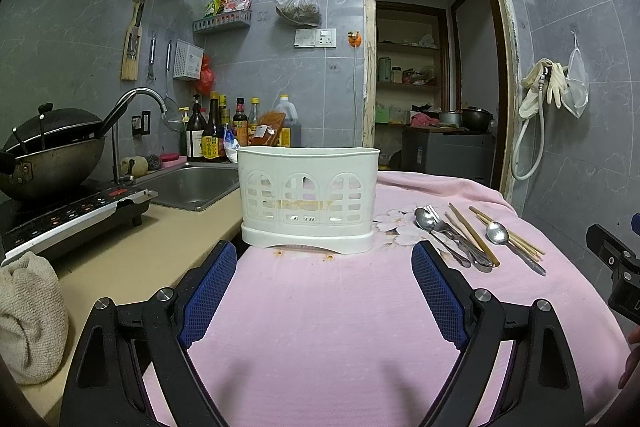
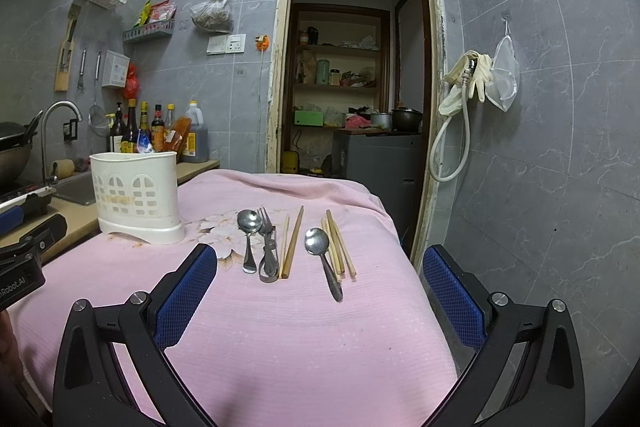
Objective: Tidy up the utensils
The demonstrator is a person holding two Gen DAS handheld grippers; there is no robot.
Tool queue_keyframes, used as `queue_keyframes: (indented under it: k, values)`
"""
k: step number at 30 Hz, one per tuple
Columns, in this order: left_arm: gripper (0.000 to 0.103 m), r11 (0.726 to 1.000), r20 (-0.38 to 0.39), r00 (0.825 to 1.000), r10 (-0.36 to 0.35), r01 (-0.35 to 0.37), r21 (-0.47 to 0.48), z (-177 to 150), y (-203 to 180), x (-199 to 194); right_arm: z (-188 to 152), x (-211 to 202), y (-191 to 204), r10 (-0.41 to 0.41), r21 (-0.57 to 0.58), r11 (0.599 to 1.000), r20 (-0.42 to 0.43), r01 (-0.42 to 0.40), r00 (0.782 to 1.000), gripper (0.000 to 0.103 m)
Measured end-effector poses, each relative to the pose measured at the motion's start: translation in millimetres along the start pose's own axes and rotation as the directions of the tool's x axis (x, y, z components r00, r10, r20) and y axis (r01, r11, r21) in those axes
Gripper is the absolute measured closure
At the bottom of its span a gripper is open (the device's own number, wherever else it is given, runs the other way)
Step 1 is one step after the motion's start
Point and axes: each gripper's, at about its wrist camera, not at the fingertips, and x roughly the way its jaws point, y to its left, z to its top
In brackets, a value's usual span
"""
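Both grippers, left (image 1: 324, 263) and right (image 2: 320, 267), hover wide open and empty over the cloth (image 2: 280, 327), utensils (image 2: 294, 243) lying near its right edge, where a clumsy pinch risks knocking chopsticks (image 2: 340, 247) off, short of the caddy (image 2: 136, 195).

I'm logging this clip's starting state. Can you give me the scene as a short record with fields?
surface: pink cloth beside a sink
holder: white utensil holder, upright on the cloth, contents hidden
utensils: two spoons, forks, chopsticks, all lying flat to the right of the holder
left gripper: open, holding nothing, facing the holder
right gripper: open, holding nothing, facing the utensils
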Motion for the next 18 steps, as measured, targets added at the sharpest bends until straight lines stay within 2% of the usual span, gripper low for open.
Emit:
queue_keyframes:
  k: [18]
  values:
    - [0.017,1.0,-0.018,1.0,-0.004,0.004,-0.004,-1.1,2.0,1.5,-0.8,1.9,1.9,0.004,0.001,1.0,-0.007,-0.004,1.0,0.0]
